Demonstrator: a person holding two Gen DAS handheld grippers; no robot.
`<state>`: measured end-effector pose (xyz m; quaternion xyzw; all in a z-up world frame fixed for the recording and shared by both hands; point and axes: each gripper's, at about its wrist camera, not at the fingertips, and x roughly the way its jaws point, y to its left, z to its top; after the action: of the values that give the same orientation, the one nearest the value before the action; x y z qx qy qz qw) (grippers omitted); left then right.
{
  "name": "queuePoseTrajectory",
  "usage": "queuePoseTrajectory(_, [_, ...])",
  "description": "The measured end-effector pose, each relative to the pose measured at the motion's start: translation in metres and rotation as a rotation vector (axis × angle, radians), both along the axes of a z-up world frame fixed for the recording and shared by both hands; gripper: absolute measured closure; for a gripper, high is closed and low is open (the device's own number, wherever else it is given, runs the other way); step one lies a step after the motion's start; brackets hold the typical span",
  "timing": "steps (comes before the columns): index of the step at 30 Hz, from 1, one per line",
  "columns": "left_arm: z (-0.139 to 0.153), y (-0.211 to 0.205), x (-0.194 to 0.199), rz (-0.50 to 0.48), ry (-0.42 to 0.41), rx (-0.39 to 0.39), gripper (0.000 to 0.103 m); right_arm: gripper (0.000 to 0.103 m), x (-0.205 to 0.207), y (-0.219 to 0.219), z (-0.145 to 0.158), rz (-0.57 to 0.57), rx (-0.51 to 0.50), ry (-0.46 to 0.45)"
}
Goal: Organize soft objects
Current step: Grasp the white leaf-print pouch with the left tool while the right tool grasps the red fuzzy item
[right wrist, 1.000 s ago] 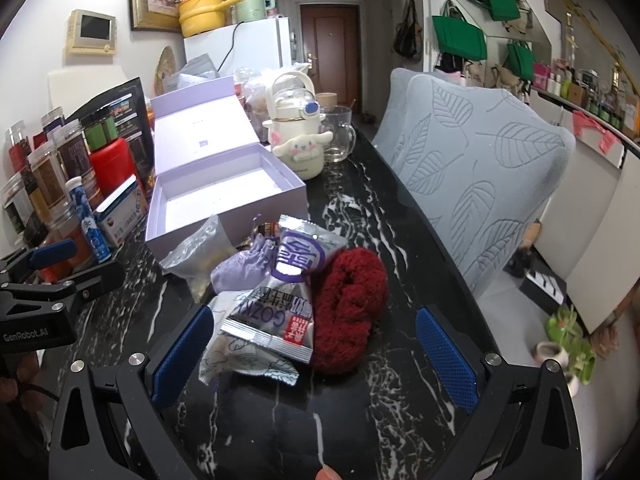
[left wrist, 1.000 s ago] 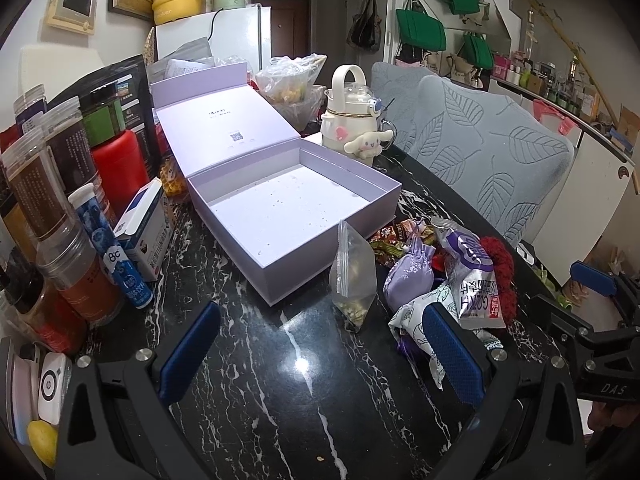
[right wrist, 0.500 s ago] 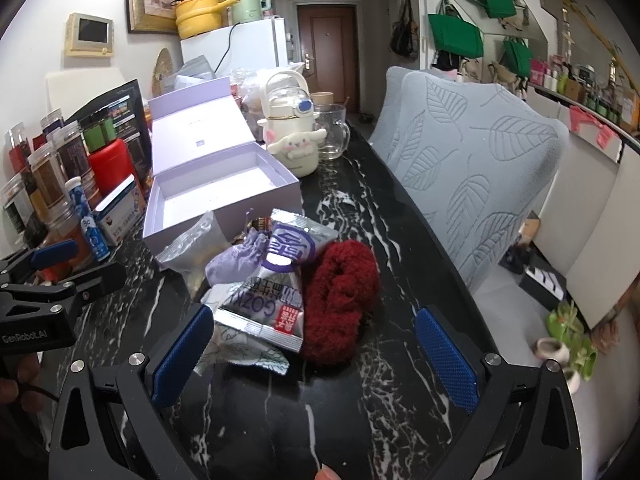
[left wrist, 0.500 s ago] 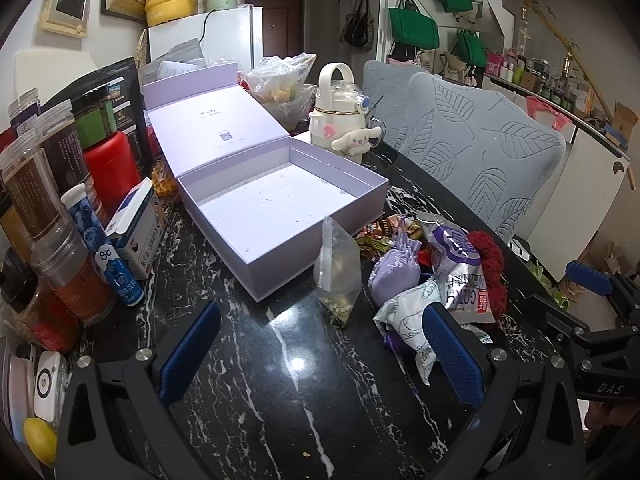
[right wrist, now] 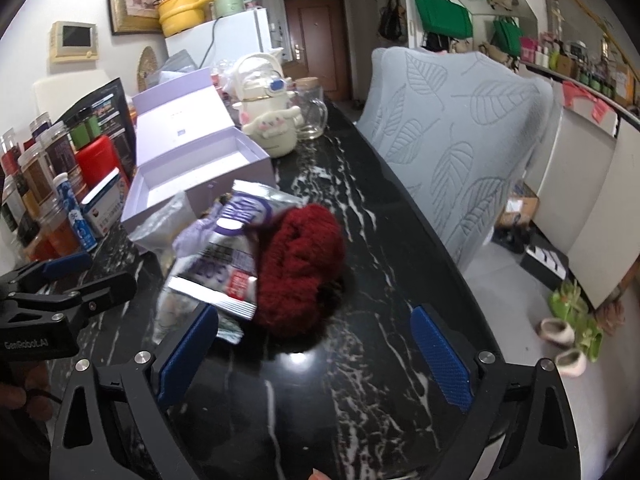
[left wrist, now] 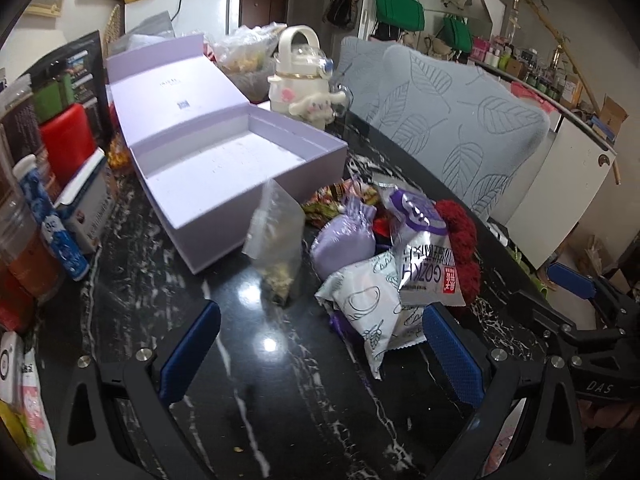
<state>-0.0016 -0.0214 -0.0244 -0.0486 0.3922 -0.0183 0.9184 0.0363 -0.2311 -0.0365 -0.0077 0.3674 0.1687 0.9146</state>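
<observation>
An open lilac box (left wrist: 188, 236) stands on the black marble table, its inside bare. Beside it lies a heap: a clear zip bag (left wrist: 276, 240), a lilac pouch (left wrist: 344, 240), a silver-purple snack packet (left wrist: 424, 256), a white patterned packet (left wrist: 364, 304) and a red knitted piece (left wrist: 460, 236). My left gripper (left wrist: 320, 314) is open, just short of the white packet and zip bag. My right gripper (right wrist: 314, 316) is open with its jaws closing; the red knitted piece (right wrist: 300, 264) lies just ahead of its tips, and nothing is gripped.
Jars (left wrist: 24, 240), a blue tube (left wrist: 52, 224) and a red can (left wrist: 66, 140) crowd the left. A kettle with a plush cover (left wrist: 304, 76) and a glass mug (right wrist: 310, 112) stand behind the box. A leaf-patterned chair (right wrist: 460, 128) lines the table's right edge.
Both grippers have moved forward and down toward the heap, which now looks larger and nearer. The red knitted piece sits closer to the right gripper's tips.
</observation>
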Motion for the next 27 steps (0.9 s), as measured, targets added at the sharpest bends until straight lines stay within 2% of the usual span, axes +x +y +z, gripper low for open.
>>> queuePoseTrajectory(6, [-0.015,-0.014,0.012,0.013,0.037,0.017,0.000,0.008,0.008,-0.017,-0.013,-0.015,0.008,0.032])
queuePoseTrajectory(14, [-0.017,-0.011,0.019,0.109,0.021,0.060,0.000,0.008,0.023,-0.027,-0.023,-0.009,0.020,0.053])
queuePoseTrajectory(19, [-0.029,-0.006,0.032,0.140,0.071,0.055,0.000,0.008,0.036,-0.026,-0.024,0.010,0.029,0.044])
queuePoseTrajectory(27, [-0.026,-0.014,0.046,0.097,0.089,0.026,0.000,0.008,0.056,-0.020,-0.024,0.059,0.047,0.043])
